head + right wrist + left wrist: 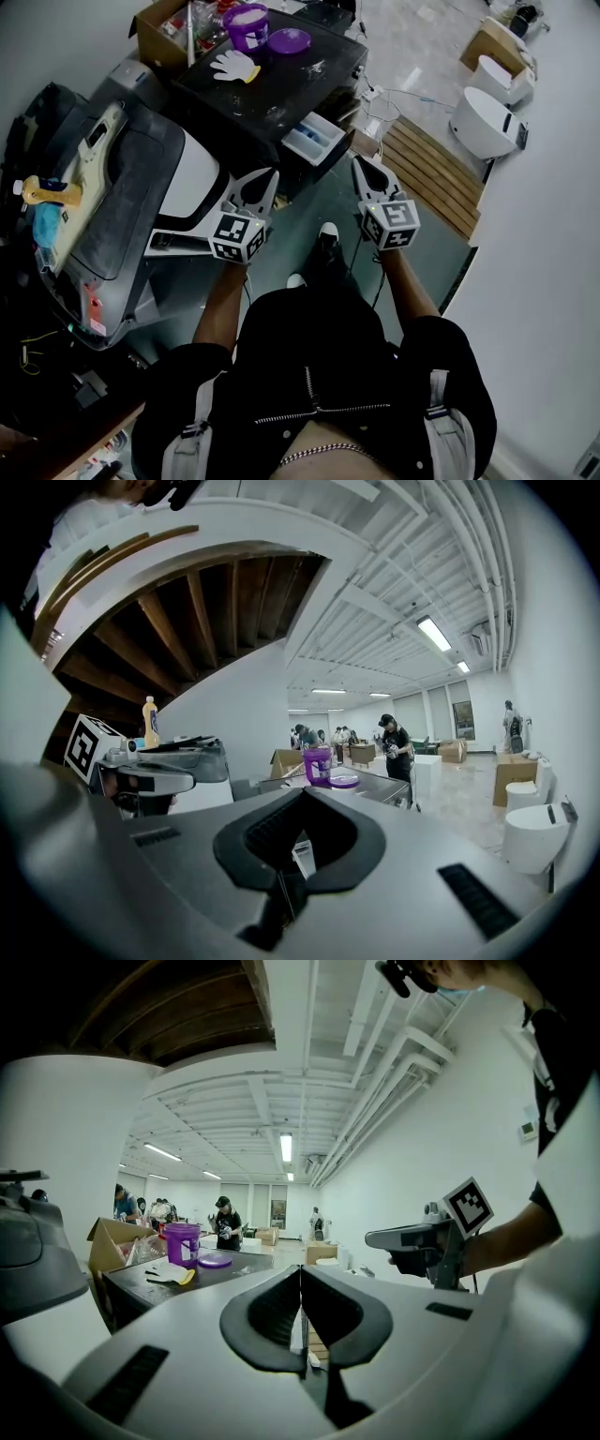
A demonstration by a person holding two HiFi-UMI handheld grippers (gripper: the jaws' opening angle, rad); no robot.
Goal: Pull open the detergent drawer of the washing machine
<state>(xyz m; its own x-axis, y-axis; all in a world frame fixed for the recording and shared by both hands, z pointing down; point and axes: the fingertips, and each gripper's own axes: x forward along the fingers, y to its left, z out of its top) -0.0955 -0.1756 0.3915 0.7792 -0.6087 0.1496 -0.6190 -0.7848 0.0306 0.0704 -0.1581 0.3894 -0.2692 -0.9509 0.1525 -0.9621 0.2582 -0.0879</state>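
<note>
The detergent drawer stands pulled out of the washing machine's near face, so I judge the pull done. My left gripper and right gripper hover just short of it, jaws closed on nothing. Next I'd only need to keep clear of it.

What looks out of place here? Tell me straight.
The detergent drawer stands pulled out of the washing machine. A white glove lies loose on its smeared top, beside a purple bucket.
</note>
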